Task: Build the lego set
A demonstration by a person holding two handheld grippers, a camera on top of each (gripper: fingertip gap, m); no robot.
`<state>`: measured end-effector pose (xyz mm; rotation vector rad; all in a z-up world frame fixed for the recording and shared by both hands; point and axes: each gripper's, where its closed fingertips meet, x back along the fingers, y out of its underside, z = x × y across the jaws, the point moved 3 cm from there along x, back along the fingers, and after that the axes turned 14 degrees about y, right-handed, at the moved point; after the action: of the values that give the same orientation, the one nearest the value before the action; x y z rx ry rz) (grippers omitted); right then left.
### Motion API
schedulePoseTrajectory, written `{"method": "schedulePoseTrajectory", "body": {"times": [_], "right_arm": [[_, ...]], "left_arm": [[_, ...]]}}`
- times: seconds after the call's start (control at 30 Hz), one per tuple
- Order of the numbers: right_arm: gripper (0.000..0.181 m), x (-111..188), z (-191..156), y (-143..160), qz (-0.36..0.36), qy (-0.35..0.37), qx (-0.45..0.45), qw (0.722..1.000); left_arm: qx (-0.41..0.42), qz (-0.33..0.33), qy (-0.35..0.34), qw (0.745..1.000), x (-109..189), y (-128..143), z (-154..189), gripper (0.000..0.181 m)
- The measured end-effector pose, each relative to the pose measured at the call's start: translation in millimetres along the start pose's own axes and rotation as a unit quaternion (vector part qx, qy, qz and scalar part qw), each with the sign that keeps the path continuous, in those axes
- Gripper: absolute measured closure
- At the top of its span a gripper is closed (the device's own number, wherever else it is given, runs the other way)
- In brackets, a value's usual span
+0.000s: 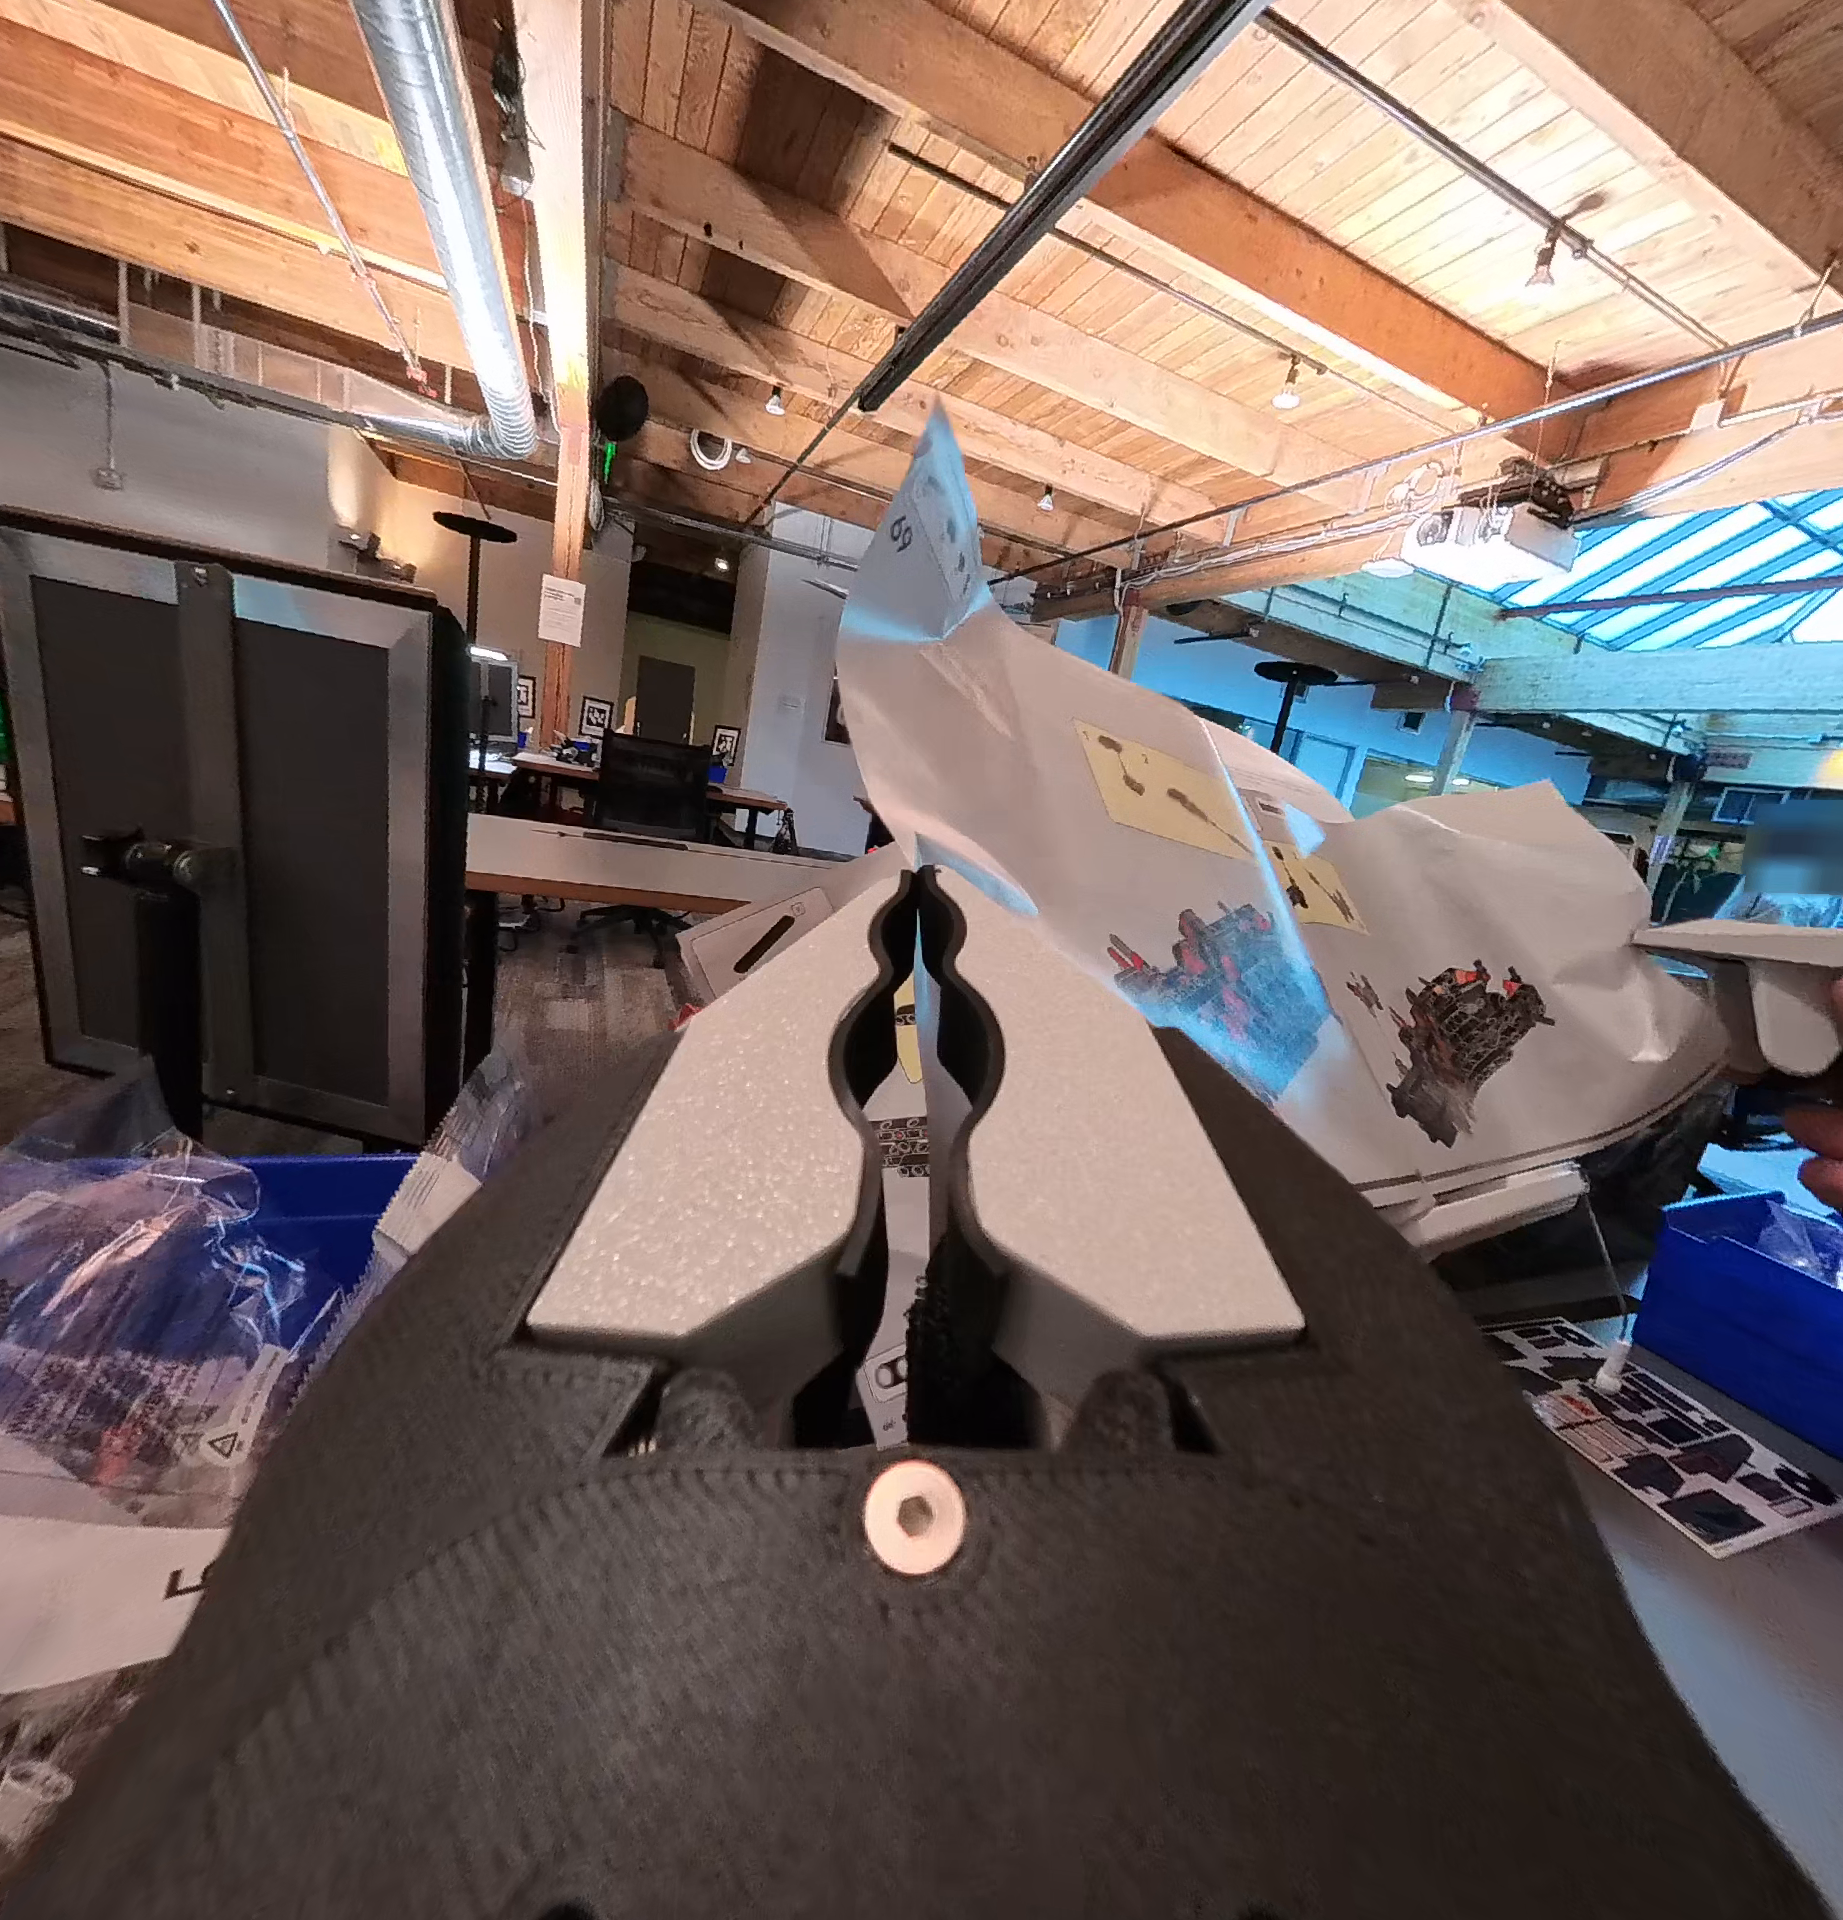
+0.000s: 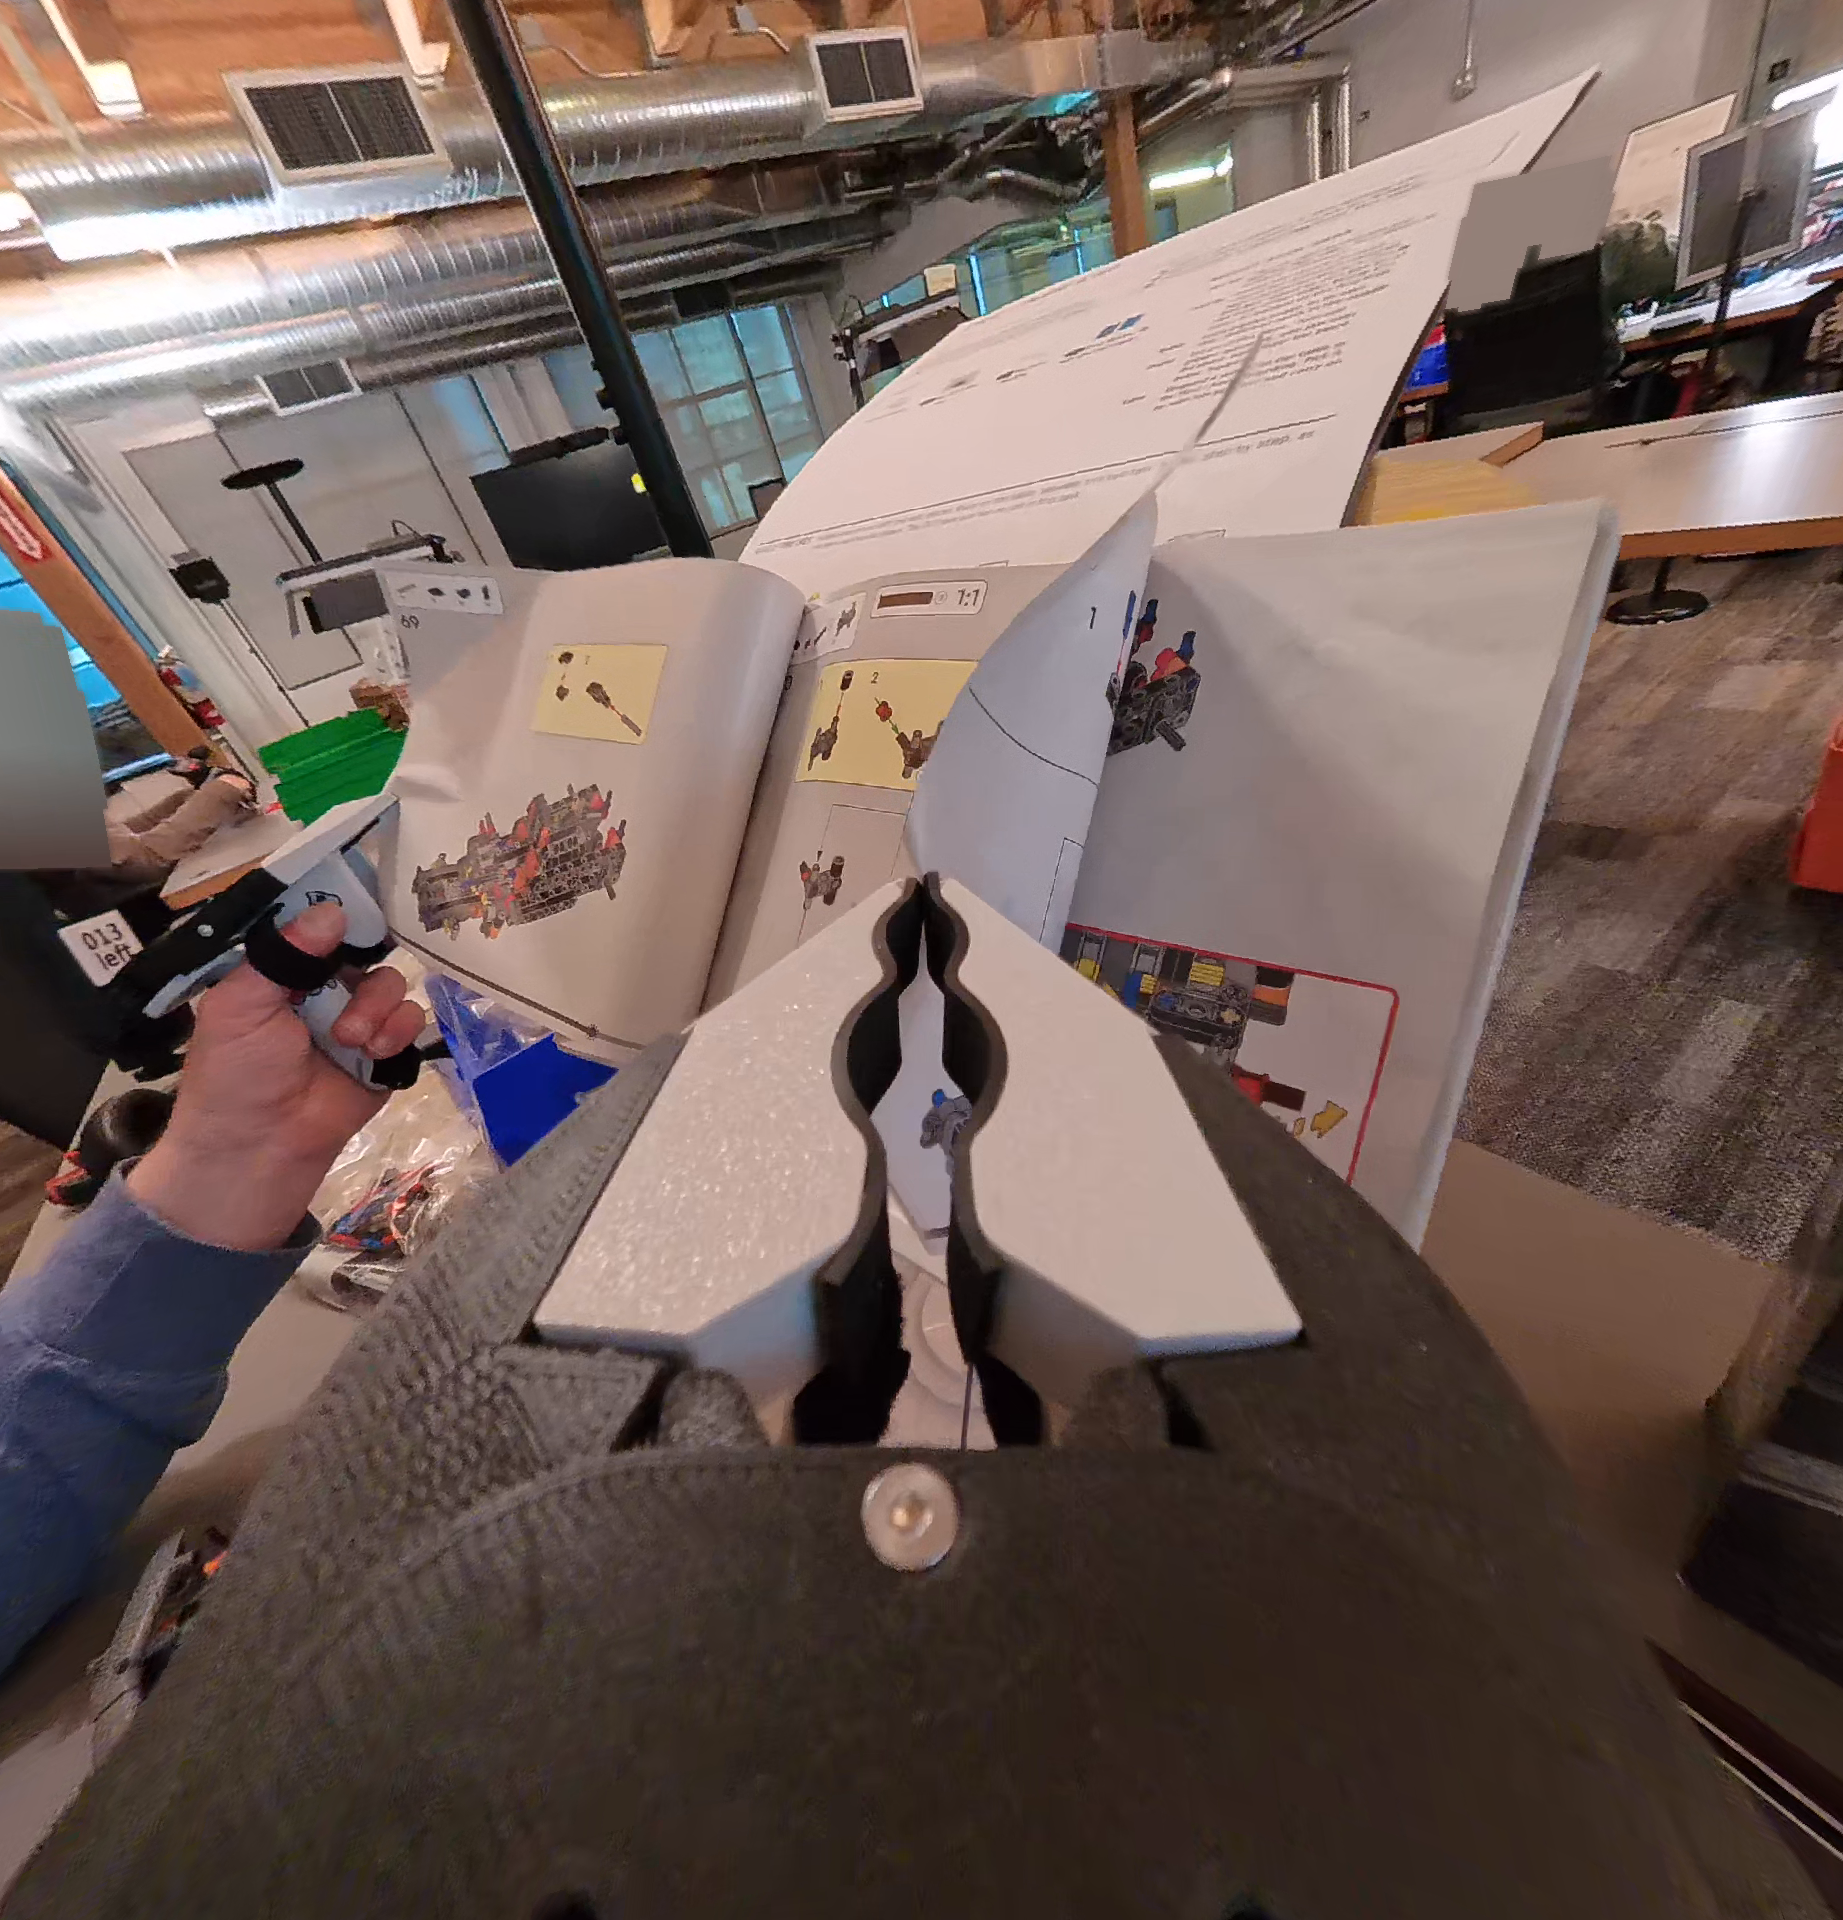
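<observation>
The open instruction booklet [image 1: 1104,790] is held up in the air between both grippers. My left gripper [image 1: 919,883] is shut on the edge of one of its pages, which curls upward past the fingertips. My right gripper [image 2: 922,891] is shut on another page [image 2: 1042,727] that bends up from the right half of the booklet [image 2: 584,748]. The left gripper also shows in the right wrist view [image 2: 371,821], held by a hand [image 2: 262,1081] at the booklet's left edge. The right gripper shows at the far right of the left wrist view [image 1: 1665,945].
Clear bags of pieces [image 1: 96,1299] lie over a blue bin [image 1: 314,1195] at the left. Another blue bin [image 1: 1748,1320] and a sticker sheet [image 1: 1665,1455] sit on the table at the right. A monitor's back [image 1: 221,800] stands behind. A black pole [image 2: 584,291] rises behind the booklet. There is about 35 centimeters between the tips of the two grippers.
</observation>
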<state>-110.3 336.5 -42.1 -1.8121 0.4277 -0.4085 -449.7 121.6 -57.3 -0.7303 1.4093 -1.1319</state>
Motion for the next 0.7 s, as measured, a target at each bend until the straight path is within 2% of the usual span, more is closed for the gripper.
{"method": "schedulePoseTrajectory", "body": {"times": [0.4, 0.7], "right_arm": [[0.181, -3.0, -5.4, 1.8, -0.003, 0.015, 0.01, 1.0], [0.181, -6.1, 3.0, 7.5, -0.007, 0.044, 0.03, 0.999]], "left_arm": [[0.013, 0.003, 0.001, 1.0, 3.9, 2.6, -2.0, 0.181], [0.018, 0.0, -0.001, 1.0, 4.1, 6.4, -4.9, 0.181]]}}
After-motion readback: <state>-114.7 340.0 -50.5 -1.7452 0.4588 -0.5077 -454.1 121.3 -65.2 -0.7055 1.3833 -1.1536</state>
